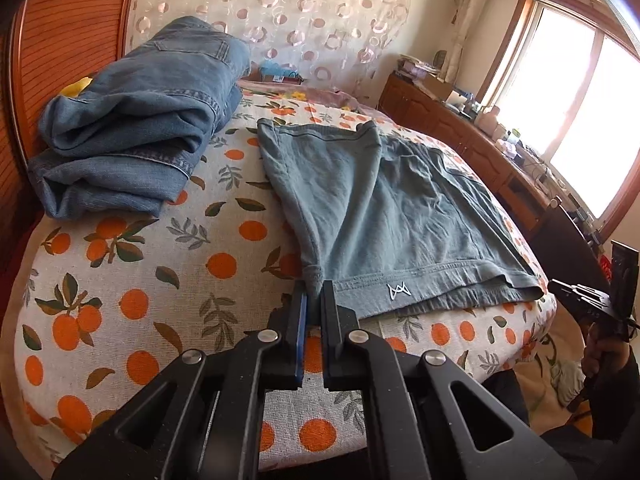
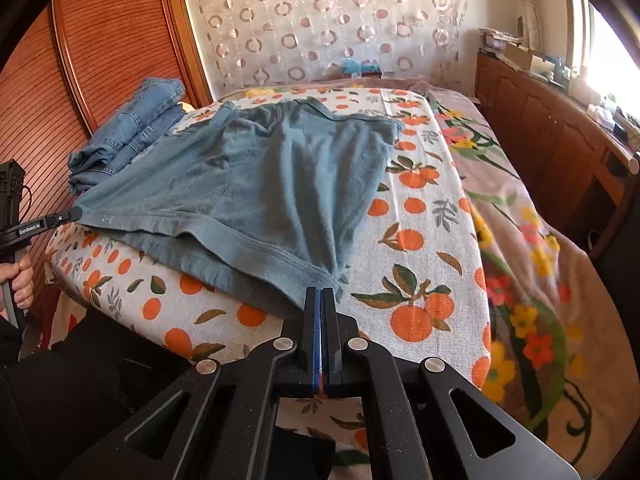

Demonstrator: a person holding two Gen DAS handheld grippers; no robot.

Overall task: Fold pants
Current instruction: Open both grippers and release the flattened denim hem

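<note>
Left gripper (image 1: 314, 286) and right gripper (image 2: 320, 293) each clench a hem corner of the pants (image 1: 384, 208).

Location is a home bedroom, identified by a bed (image 2: 436, 248) covered with an orange-fruit-print sheet and a floral blanket (image 2: 532, 240), a ring-patterned curtain (image 2: 328, 20) behind it, a slatted wooden wardrobe door (image 2: 104, 64), a cluttered wooden sideboard (image 1: 472, 136) and a sunlit window (image 1: 576, 92).
</note>
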